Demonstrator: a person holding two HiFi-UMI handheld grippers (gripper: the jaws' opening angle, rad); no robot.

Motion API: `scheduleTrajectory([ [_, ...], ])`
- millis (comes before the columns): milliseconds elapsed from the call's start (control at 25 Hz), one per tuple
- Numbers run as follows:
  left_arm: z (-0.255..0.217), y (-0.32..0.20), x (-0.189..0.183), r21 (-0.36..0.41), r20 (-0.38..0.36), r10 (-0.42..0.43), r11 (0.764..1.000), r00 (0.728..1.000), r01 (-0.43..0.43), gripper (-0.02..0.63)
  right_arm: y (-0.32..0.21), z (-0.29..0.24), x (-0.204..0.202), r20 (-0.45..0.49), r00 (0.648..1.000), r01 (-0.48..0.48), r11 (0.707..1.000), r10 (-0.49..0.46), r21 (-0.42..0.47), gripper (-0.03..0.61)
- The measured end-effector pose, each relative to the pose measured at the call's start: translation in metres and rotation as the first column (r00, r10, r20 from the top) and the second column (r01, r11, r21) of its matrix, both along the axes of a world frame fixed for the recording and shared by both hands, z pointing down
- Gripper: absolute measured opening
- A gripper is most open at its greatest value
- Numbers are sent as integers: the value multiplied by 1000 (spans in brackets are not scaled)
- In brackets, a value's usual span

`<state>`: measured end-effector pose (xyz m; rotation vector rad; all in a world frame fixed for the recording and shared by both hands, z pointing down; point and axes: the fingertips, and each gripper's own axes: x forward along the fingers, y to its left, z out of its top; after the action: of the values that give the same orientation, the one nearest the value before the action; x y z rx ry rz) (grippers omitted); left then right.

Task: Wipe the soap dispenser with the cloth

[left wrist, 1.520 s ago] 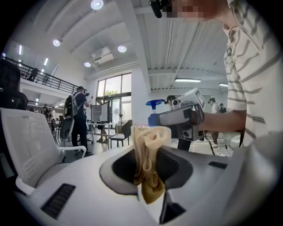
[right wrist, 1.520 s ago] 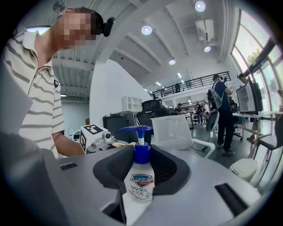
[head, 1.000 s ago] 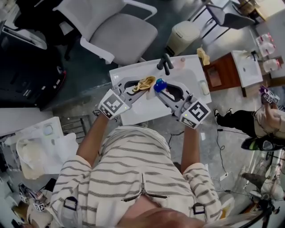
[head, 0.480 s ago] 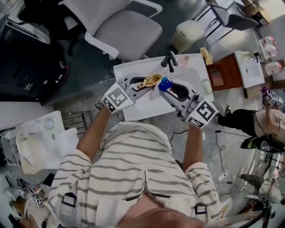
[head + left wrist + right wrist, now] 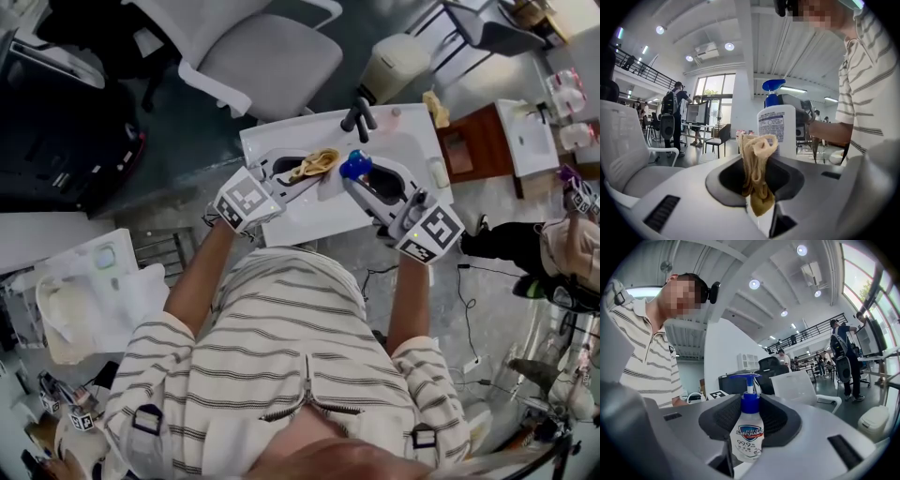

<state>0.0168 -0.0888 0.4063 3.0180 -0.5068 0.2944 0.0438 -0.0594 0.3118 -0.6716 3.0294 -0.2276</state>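
Note:
A white soap dispenser (image 5: 747, 437) with a blue pump (image 5: 354, 165) stands upright between the jaws of my right gripper (image 5: 361, 180), which is shut on its body. The right gripper (image 5: 745, 448) holds it above the white sink (image 5: 281, 141). My left gripper (image 5: 312, 171) is shut on a crumpled tan cloth (image 5: 318, 162). In the left gripper view the cloth (image 5: 757, 164) sticks up from the left gripper (image 5: 760, 206). The dispenser (image 5: 777, 126) rises just behind the cloth, close to it or touching; I cannot tell which.
A black faucet (image 5: 359, 117) stands at the sink's far edge. A yellow rag (image 5: 433, 110) lies at its right corner. Beyond are a grey office chair (image 5: 272, 61) and a white bin (image 5: 394, 61). A wooden cabinet (image 5: 464, 150) and a person (image 5: 562, 248) are to the right.
Both grippers keep their hold. The dispenser has risen slightly above the sink, and the cloth stays close beside its pump end.

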Motion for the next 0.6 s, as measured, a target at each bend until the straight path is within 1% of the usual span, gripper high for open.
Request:
scheduleTrajectory([
  [160, 5, 0, -4, -41, -14, -13, 999, 1000, 12, 95, -4, -2, 1, -10, 1000, -27, 1000, 27, 14, 127],
  [400, 11, 4, -6, -58, -5, -13, 998, 1000, 13, 95, -12, 5, 6, -18, 996, -82, 997, 82, 5, 127],
  [520, 9, 7, -9, -77, -11, -17, 997, 1000, 16, 95, -13, 5, 6, -17, 994, -109, 994, 109, 7, 127],
  [600, 8, 8, -9, -77, -2, -22, 997, 1000, 21, 95, -16, 7, 6, -20, 992, -126, 992, 127, 12, 127],
])
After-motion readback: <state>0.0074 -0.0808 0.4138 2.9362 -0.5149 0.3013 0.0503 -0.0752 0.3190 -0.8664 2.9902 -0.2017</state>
